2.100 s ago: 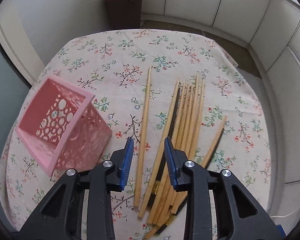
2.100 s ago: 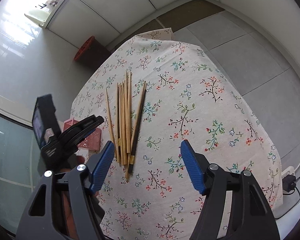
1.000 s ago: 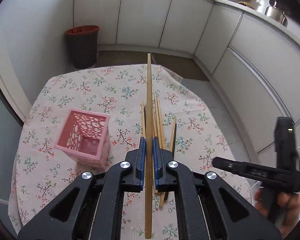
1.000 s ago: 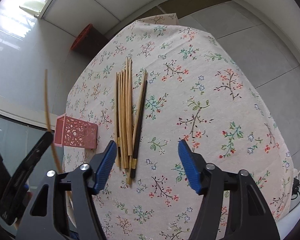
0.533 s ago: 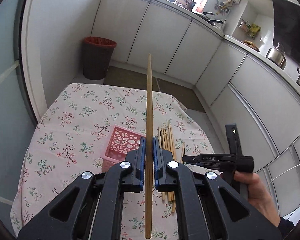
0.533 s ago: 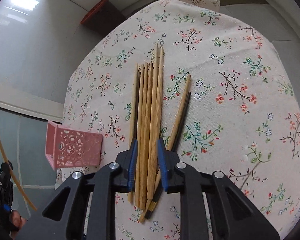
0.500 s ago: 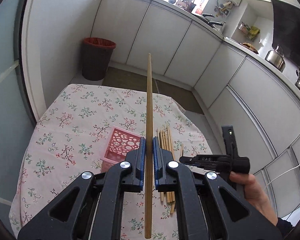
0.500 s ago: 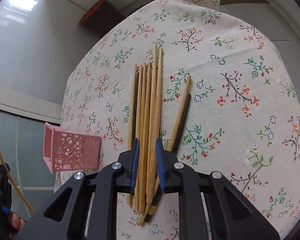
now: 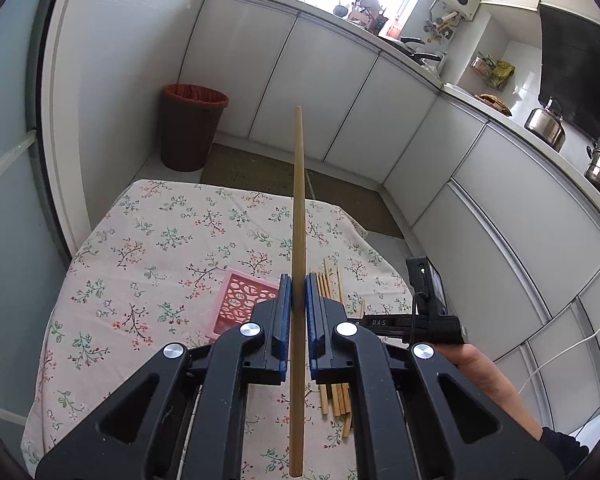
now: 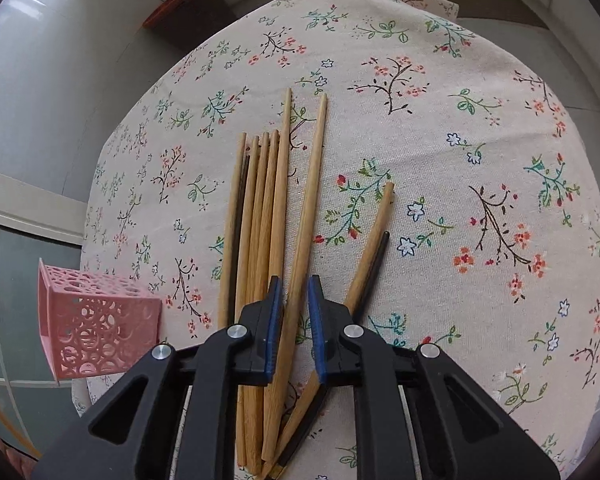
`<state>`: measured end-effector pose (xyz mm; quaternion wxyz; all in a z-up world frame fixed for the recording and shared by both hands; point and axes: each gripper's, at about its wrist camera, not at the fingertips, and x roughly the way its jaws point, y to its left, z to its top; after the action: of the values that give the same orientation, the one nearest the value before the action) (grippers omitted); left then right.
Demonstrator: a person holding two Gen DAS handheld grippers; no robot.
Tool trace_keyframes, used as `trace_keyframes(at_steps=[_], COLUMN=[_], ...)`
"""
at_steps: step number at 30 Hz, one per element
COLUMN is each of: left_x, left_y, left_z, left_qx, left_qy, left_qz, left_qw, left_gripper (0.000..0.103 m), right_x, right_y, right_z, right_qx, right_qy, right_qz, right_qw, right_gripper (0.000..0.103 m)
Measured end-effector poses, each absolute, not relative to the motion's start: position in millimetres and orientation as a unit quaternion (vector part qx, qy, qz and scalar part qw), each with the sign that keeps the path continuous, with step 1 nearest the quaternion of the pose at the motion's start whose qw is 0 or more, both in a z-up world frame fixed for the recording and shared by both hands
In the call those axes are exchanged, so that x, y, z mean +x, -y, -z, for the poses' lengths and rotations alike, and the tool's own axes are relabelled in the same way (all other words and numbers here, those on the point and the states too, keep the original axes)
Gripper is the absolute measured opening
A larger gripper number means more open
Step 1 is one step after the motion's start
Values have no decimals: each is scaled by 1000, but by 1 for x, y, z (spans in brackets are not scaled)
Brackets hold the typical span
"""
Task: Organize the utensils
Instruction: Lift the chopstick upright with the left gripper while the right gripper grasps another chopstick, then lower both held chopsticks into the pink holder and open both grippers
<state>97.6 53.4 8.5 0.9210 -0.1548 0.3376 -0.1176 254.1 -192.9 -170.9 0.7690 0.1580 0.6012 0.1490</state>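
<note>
Here, in the left wrist view, the left gripper [image 9: 296,304] is clamped on one slim, round bamboo chopstick [image 9: 298,216], which runs straight out along the blue pads and stands well above the surface [image 9: 148,248] — a round top under a cream cloth printed with small flowers. The pink perforated basket [image 9: 240,300] sits on the cloth just behind the fingers, partly hidden by them. A brown bin [image 9: 190,132] stands by glossy white cabinets.

In the right wrist view, the right gripper [image 10: 294,316] is down at the chopstick pile [image 10: 260,216] — pale wooden sticks with two dark ones, lying nearly parallel. Its jaws stand narrow around one light stick [image 10: 306,216]; whether they pinch it I cannot tell. The basket [image 10: 96,324] lies left of the pile, apart from it.
</note>
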Motion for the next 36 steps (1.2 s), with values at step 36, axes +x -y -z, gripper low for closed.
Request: trace_keyframes(at_steps=[36], left_x=[138], left_y=[-79], left_z=[3], left_qx=[-200], left_qy=[-202], left_qz=[90], left_qw=[955], left_gripper=[6], right_x=[183], right_y=[125], right_z=[14], right_qx=[133], right_qy=[-254], right_qz=[-268], right_qw=[920], right_gripper=[8])
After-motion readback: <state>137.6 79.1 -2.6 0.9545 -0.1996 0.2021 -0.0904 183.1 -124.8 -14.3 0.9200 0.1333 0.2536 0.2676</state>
